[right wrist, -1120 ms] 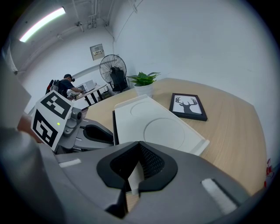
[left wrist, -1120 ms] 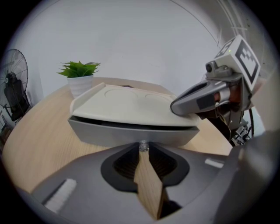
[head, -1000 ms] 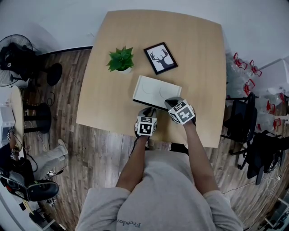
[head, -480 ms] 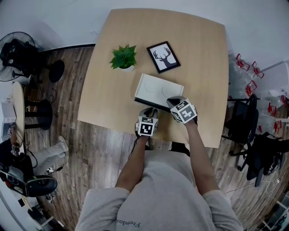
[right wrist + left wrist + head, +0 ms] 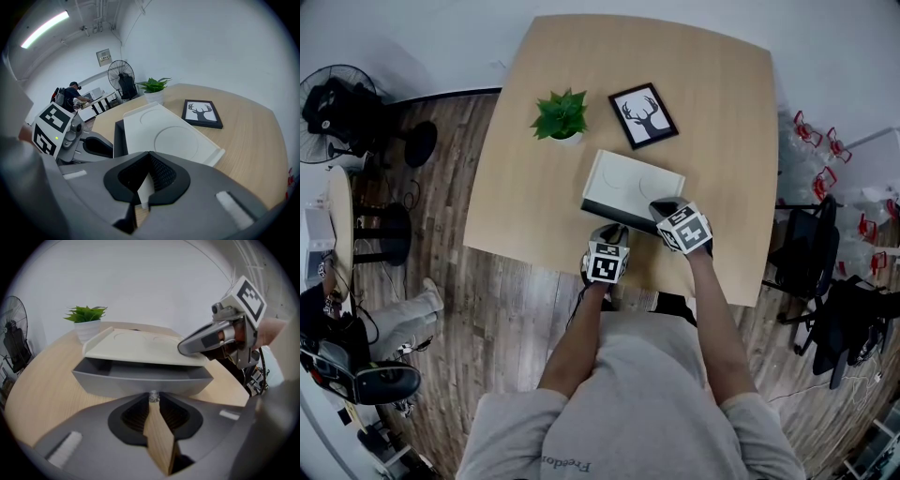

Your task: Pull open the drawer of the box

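Left gripper (image 5: 153, 404) jaws pinch the drawer (image 5: 140, 380) knob (image 5: 153, 395). Right gripper (image 5: 149, 157) jaws closed, resting on box (image 5: 173, 136). Risk: small knob slips free, or box slides across table (image 5: 534, 187).

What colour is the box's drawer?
The shallow pulled-out drawer is grey, under the box's white top; left gripper view shows it best.

We are in an office-like workroom: a standing fan (image 5: 336, 101) at ten o'clock, black chairs (image 5: 802, 253) at three, a person (image 5: 71, 96) working at desks (image 5: 96, 101) beyond.
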